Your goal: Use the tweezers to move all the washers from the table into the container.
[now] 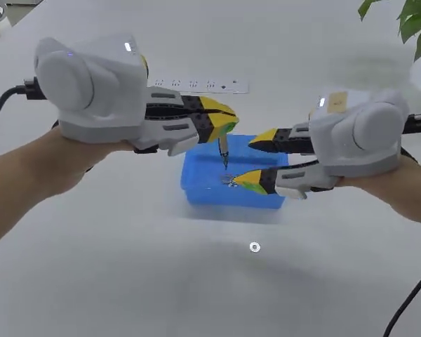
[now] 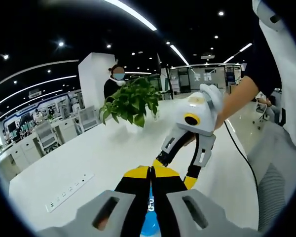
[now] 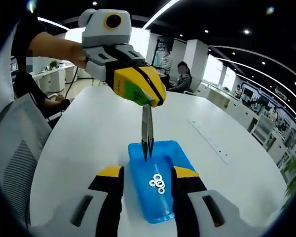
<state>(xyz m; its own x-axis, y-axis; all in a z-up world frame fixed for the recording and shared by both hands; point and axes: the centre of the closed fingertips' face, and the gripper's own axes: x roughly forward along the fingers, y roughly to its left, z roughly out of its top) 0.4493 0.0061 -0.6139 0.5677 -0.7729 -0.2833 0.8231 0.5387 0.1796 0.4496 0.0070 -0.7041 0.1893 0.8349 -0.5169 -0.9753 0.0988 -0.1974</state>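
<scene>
**Most washers in, at least one left on the worktop**

We judge the task well advanced. A small cluster of washers (image 3: 158, 183) already lies on the floor of the container (image 1: 196, 191), which sits on the worktop (image 1: 126, 281) between the two grippers. One lone washer (image 1: 255, 247) lies on the bare worktop, nearer the person than the container and apart from it. As we read it, that one has yet to be carried over.

The left gripper (image 1: 228, 119) has its jaws pressed together on the upper end of the tweezers (image 1: 224, 151). They hang upright with their points just above the container's floor. We cannot tell whether a washer sits between the points.

The right gripper (image 1: 247, 160) holds nothing. Its jaws stand wide apart at the container's right side.

The container is a shallow rectangular tray of smooth blue plastic with rounded corners and a low wall. The washers are thin, flat metal rings, pale and shiny. The tweezers are slim dark metal tapering to fine tips. The worktop is plain matte white.
</scene>
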